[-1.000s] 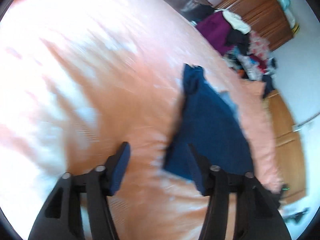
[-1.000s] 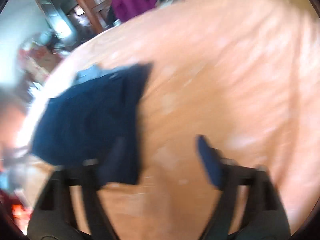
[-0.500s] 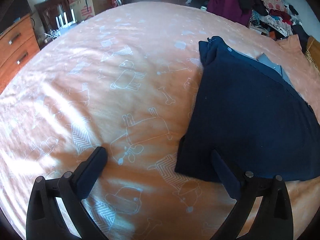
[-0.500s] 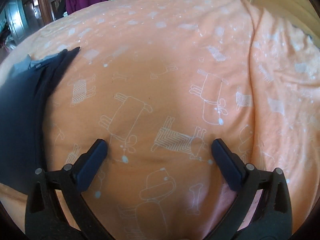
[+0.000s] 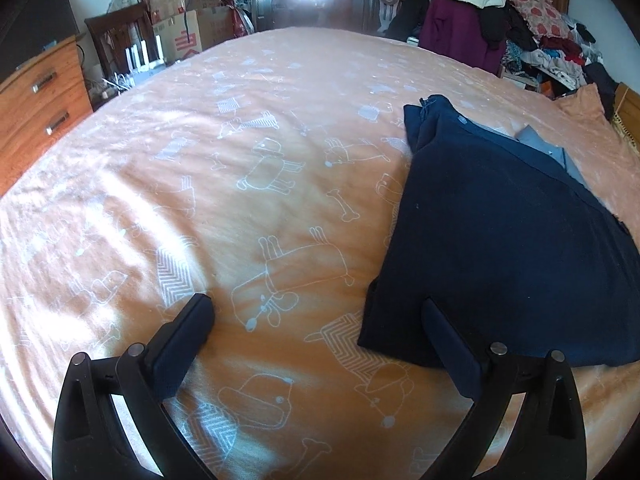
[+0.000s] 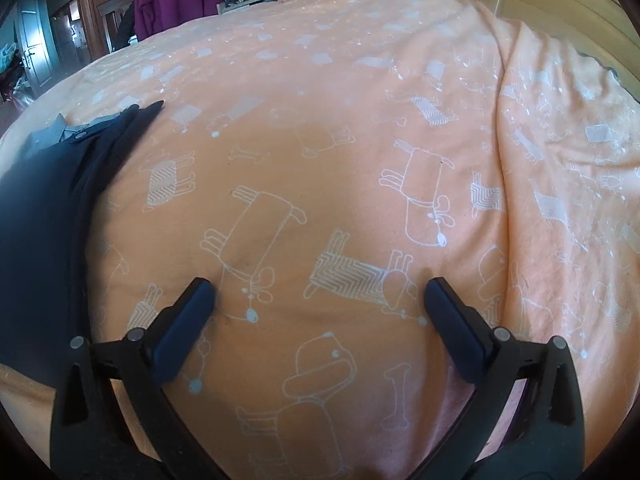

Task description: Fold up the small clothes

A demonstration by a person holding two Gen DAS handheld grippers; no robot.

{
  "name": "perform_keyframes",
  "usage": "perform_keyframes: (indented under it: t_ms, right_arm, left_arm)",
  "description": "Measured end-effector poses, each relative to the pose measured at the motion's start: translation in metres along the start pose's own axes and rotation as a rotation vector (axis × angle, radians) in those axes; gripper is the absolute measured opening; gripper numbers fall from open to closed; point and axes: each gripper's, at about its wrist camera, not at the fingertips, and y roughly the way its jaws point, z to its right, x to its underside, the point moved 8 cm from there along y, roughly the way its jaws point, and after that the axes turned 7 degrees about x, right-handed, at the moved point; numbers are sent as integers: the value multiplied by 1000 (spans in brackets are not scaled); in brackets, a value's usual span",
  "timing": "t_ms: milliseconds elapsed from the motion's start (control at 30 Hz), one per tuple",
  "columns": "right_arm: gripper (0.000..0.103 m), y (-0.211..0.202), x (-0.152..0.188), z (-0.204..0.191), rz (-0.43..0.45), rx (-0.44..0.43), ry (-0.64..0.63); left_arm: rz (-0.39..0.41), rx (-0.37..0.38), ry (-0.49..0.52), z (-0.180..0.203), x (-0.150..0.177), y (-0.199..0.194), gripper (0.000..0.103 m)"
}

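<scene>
A folded dark navy garment point(image 5: 500, 232) lies flat on the orange bedspread point(image 5: 240, 140), on the right of the left wrist view, with a grey-blue piece point(image 5: 548, 148) showing from under its far edge. My left gripper point(image 5: 316, 308) is open over the bedspread, its right finger overlapping the garment's near corner in this view. In the right wrist view the same navy garment point(image 6: 44, 224) fills the left edge. My right gripper point(image 6: 318, 290) is open, low over bare bedspread to the right of the garment, holding nothing.
A wooden dresser point(image 5: 36, 96) stands at the left, with cardboard boxes point(image 5: 184, 20) and a chair behind the bed. A purple jacket point(image 5: 456, 28) and a heap of clothes point(image 5: 552, 44) sit at the far right. A ridge in the bedspread point(image 6: 508, 160) runs along the right.
Both grippers have swung away from the blurred earlier views and settled; the right one moved right, off the navy garment. Little differs from half a second ago.
</scene>
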Motion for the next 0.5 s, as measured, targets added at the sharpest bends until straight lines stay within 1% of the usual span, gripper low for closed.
perform_keyframes:
  t_ms: [167, 300, 500]
  right_arm:
    - [103, -1, -1, 0, 28, -4, 2]
    - [103, -1, -1, 0, 31, -8, 3]
    - [103, 2, -4, -2, 39, -5, -3]
  left_arm:
    - [33, -40, -9, -4, -4, -1, 103]
    - [63, -119, -4, -7, -7, -5, 103]
    - [71, -107, -25, -11, -9, -4, 103]
